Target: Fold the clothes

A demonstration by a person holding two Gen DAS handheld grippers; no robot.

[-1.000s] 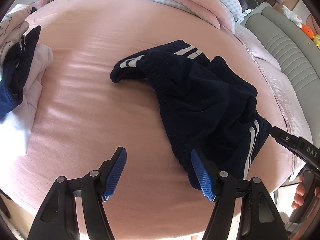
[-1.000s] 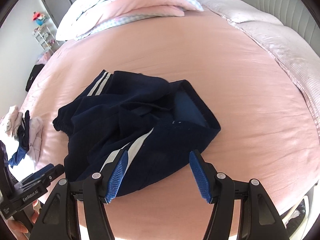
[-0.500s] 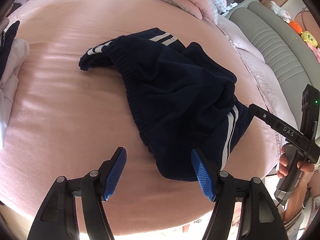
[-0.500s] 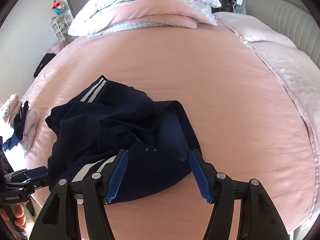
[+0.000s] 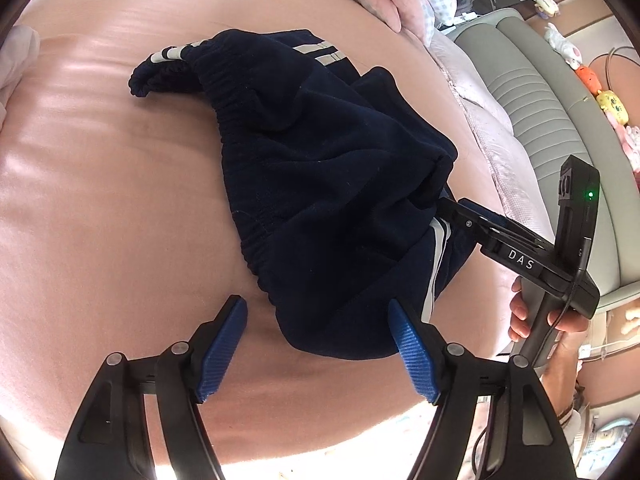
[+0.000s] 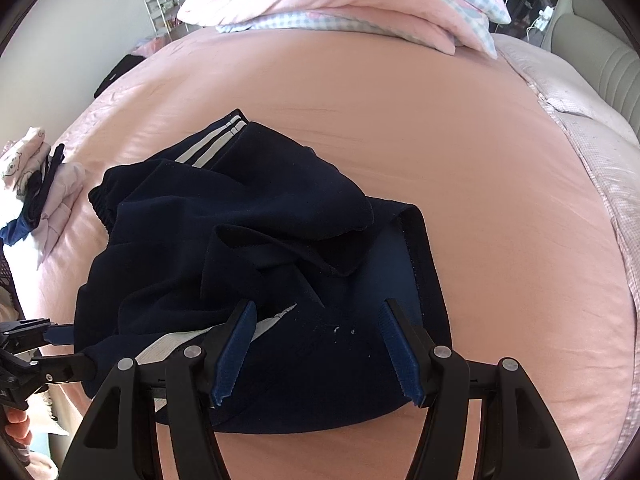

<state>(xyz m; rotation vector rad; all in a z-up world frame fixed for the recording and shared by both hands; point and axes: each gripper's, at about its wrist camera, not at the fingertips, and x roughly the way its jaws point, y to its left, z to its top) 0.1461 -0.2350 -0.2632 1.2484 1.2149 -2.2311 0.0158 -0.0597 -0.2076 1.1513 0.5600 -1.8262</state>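
Trousers (image 5: 320,184), one navy pair with white side stripes, were recorded in the left wrist view as a crumpled heap on the pink bedsheet (image 5: 100,200), near the near edge of the bed. The elastic waistband ran down the left side of the heap, and one cuffed end trailed toward the far left. The left gripper (image 5: 318,340) was held with its two blue pads spread wide over the near end of the heap and nothing between them; this was judged a ready stance for taking the near hem. The right gripper (image 5: 448,204) was seen entering from the right, its tip buried in a fold; whether cloth was pinched could not be told from here.

In the right wrist view the trousers (image 6: 240,248) filled the near left of the sheet (image 6: 440,140). The right gripper (image 6: 316,344) was seen with both pads wide apart, lying over the near dark panel beside a white stripe, nothing clamped. The left gripper (image 6: 60,344) showed at the near left edge, against the cloth. The pair of tools was judged to be placed at opposite ends so the garment could be pulled flat before folding.

Counted: one pair of trousers, two grippers, one stack of pillows (image 6: 360,8) at the far end, one small pile of other clothes (image 6: 44,184) at the far left.
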